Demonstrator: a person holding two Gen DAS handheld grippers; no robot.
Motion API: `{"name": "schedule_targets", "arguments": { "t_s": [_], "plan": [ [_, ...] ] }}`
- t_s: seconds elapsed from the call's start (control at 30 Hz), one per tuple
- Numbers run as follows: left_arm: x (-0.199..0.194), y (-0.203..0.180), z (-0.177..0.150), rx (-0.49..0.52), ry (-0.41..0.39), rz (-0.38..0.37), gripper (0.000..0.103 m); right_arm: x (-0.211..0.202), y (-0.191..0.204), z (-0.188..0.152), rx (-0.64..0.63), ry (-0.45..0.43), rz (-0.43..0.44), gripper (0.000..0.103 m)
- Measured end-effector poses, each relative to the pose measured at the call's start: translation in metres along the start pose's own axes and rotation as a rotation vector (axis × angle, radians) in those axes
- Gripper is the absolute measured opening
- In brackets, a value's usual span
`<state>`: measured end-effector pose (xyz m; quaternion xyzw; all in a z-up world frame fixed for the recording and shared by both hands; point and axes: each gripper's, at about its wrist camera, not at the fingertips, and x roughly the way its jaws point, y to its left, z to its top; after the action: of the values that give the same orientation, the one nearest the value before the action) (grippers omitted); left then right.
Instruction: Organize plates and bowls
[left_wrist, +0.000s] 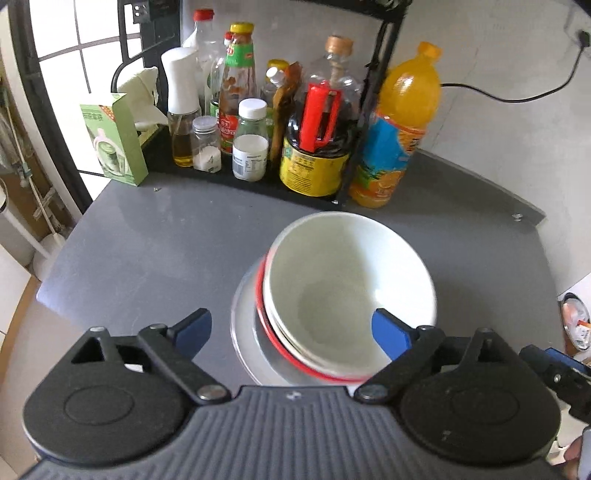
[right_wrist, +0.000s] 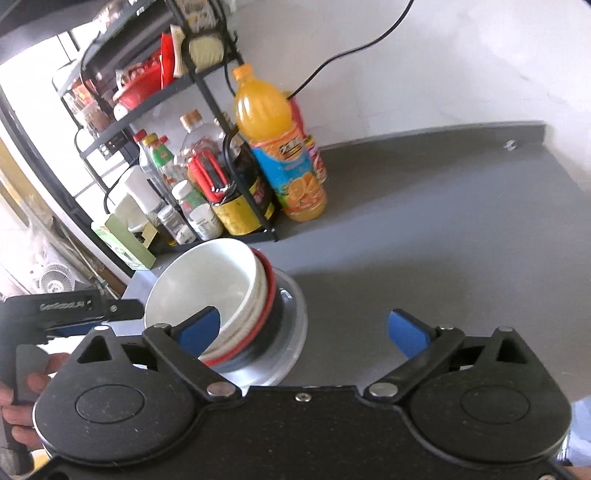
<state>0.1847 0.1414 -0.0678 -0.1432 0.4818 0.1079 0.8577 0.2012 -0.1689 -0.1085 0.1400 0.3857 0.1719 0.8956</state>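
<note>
A stack of dishes stands on the grey table (left_wrist: 147, 240): a white bowl (left_wrist: 347, 284) on top, nested white bowls under it, then a red-rimmed bowl (left_wrist: 269, 328), all on a silver plate (left_wrist: 242, 332). The stack leans a little. My left gripper (left_wrist: 293, 332) is open just above the stack's near side, its right fingertip (left_wrist: 391, 336) over the white bowl's rim. In the right wrist view the white bowl (right_wrist: 207, 284) and the silver plate (right_wrist: 295, 314) sit low and left. My right gripper (right_wrist: 304, 330) is open, its left fingertip (right_wrist: 201, 328) in front of the bowl, holding nothing.
A black rack (left_wrist: 258, 181) of sauce and spice bottles lines the back of the table. An orange juice bottle (left_wrist: 399, 129) stands right of it and a green box (left_wrist: 114, 144) left. A black cable (left_wrist: 517, 92) hangs on the wall. A hand (right_wrist: 22, 387) holds the left gripper.
</note>
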Motion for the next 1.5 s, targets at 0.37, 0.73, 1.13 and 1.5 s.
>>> {"name": "schedule_targets", "arguments": {
  "t_s": [0.37, 0.73, 1.13, 1.5],
  "plan": [
    [-0.069, -0.033, -0.048, -0.008, -0.059, 0.042, 0.1, -0.067, -0.035, -0.009, -0.009, -0.083, -0.008, 0.102],
    [-0.118, -0.043, -0.075, -0.049, -0.095, -0.023, 0.101, -0.11, -0.041, -0.023, -0.02, -0.137, 0.019, 0.103],
    [-0.143, -0.041, -0.09, -0.008, -0.146, -0.023, 0.101, -0.146, -0.029, -0.036, -0.028, -0.161, -0.06, 0.103],
    [-0.165, -0.039, -0.108, 0.06, -0.199, -0.032, 0.103, -0.161, -0.021, -0.049, -0.039, -0.148, -0.046, 0.103]
  ]
}}
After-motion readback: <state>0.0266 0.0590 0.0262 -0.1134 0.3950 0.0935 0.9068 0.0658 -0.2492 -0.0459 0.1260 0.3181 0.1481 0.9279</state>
